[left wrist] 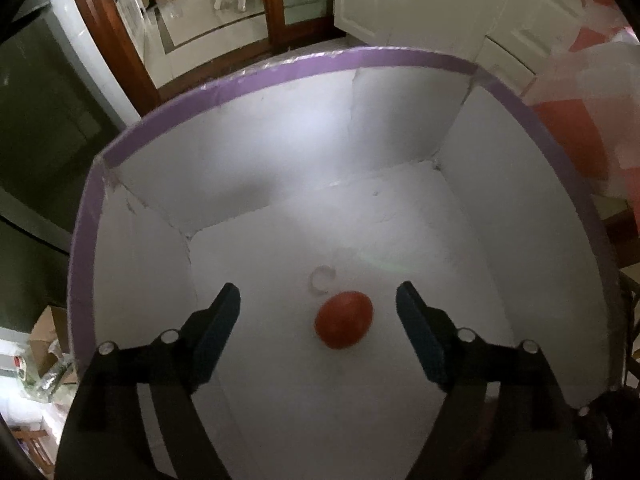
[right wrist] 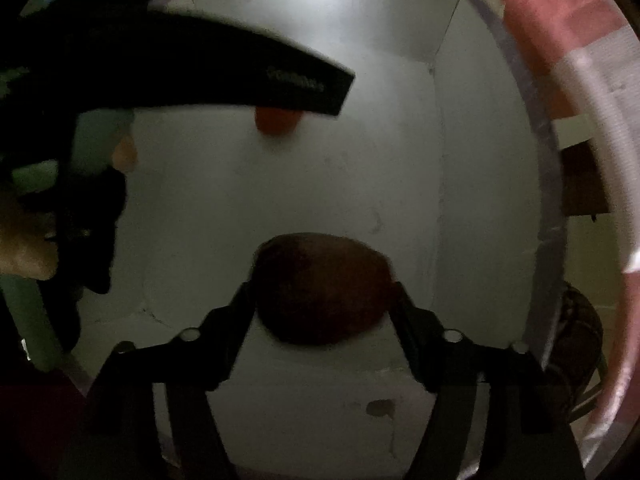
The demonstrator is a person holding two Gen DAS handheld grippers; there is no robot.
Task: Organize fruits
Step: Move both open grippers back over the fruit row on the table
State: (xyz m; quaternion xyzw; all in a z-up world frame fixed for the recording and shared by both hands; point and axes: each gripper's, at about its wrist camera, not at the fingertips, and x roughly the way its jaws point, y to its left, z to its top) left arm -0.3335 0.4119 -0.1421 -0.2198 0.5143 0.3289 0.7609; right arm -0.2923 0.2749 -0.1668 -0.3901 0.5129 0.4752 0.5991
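Inside a white foam-board box with a purple-taped rim (left wrist: 280,70), the left gripper (left wrist: 318,304) hangs with its jaws spread wide, touching nothing. A small orange-red oval fruit (left wrist: 344,320) lies loose on the white floor of the box, low in the left wrist frame, between the two blue-padded fingers (left wrist: 218,330) but clear of both. Just above it sits a faint clear ring (left wrist: 322,280). In the dim right wrist view, the right gripper (right wrist: 322,294) points down into the same box (right wrist: 548,184); a larger dark reddish-brown rounded fruit (right wrist: 320,288) fills the gap between its black fingers (right wrist: 236,312) at lower centre, though the gloom hides whether the pads press on it. The orange-red fruit (right wrist: 276,122) peeks out at upper centre beneath the black body of the left gripper (right wrist: 224,64). A red-and-white cloth (right wrist: 568,52) runs along the right edge.
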